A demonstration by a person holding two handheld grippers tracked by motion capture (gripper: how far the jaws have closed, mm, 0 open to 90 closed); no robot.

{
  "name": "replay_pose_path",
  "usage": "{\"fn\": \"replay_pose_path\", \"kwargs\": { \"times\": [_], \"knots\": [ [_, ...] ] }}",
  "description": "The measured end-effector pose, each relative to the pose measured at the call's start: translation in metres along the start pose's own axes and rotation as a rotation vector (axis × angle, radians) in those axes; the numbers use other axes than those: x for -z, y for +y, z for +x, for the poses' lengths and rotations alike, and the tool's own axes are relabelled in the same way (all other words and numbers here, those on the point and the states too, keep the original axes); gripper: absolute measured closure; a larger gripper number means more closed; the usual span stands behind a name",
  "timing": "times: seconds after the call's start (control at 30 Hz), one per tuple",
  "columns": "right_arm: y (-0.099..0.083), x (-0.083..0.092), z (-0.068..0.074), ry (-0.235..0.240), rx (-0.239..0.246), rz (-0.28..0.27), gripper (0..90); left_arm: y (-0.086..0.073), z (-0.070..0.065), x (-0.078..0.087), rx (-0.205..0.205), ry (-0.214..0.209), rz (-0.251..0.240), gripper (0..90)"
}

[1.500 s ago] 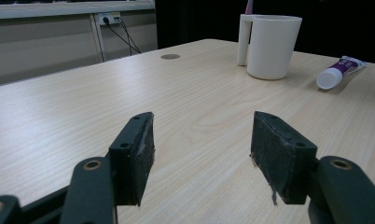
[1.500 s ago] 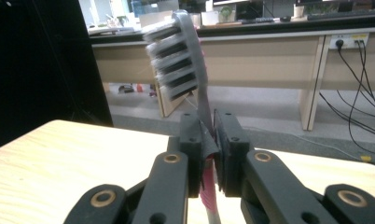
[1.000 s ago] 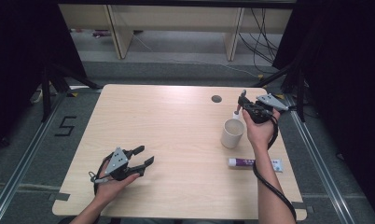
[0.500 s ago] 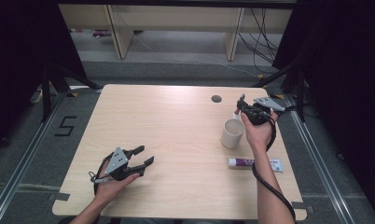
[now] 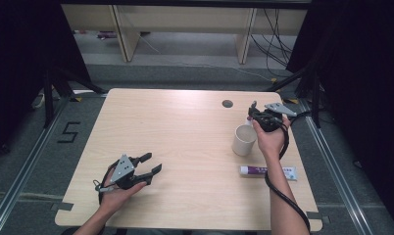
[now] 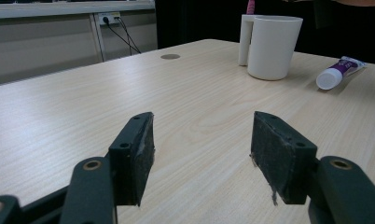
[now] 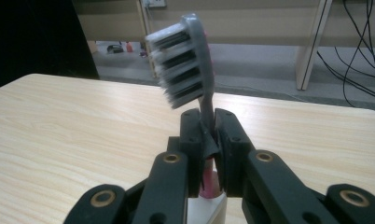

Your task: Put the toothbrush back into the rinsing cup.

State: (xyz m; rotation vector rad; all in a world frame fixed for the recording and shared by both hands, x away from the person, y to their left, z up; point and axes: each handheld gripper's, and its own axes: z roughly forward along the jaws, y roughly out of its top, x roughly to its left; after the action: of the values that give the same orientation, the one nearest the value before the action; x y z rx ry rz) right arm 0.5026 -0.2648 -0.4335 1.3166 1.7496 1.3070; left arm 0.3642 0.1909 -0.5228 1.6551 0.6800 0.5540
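Observation:
My right gripper (image 5: pixel 254 115) is shut on a toothbrush (image 7: pixel 188 65) with grey and white bristles and a pink handle, held head-up just above the white cup (image 5: pixel 244 139) at the table's right side. The pink handle end hangs over the cup's rim (image 7: pixel 209 205). A white and purple toothpaste tube (image 5: pixel 267 172) lies flat in front of the cup. My left gripper (image 5: pixel 150 164) rests near the table's front left, open, with nothing between its pads (image 6: pixel 136 156). In the left gripper view the cup (image 6: pixel 271 45) and the tube (image 6: pixel 339 72) stand far off.
The light wooden table (image 5: pixel 175 132) has a round cable hole (image 5: pixel 227 104) near its far edge. Shelving legs and cables stand on the floor behind the table. A floor marker "5" (image 5: pixel 68 132) lies to the left.
My right gripper with the toothbrush has shifted slightly left and lower toward the cup. The left gripper has stayed in place.

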Motion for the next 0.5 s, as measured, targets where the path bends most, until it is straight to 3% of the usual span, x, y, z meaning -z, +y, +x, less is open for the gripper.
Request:
{"fn": "replay_pose_path", "kwargs": {
  "times": [0.13,0.2,0.33,0.4,0.47,0.5],
  "knots": [
    [-0.0011,-0.0014,-0.0013,-0.022,0.018,0.011,79.2,0.0000,-0.0001,0.0001,0.000,0.000,-0.001,39.5],
    [-0.0009,-0.0005,-0.0004,-0.023,0.004,0.022,76.5,0.0000,0.0000,0.0001,0.000,0.000,0.000,39.5],
    [-0.0010,0.0006,-0.0002,-0.042,0.005,0.038,64.8,0.0000,-0.0002,-0.0001,0.000,0.000,-0.001,39.5],
    [-0.0018,0.0032,0.0034,-0.046,-0.043,0.051,59.0,0.0000,-0.0002,-0.0001,0.000,0.000,0.000,39.5],
    [-0.0016,0.0058,0.0014,-0.040,-0.022,0.042,54.3,0.0000,0.0000,-0.0001,0.000,0.000,0.001,39.5],
    [-0.0014,0.0080,0.0040,-0.044,-0.050,0.051,52.7,0.0000,-0.0001,-0.0002,0.000,0.000,0.001,39.5]
  ]
}}
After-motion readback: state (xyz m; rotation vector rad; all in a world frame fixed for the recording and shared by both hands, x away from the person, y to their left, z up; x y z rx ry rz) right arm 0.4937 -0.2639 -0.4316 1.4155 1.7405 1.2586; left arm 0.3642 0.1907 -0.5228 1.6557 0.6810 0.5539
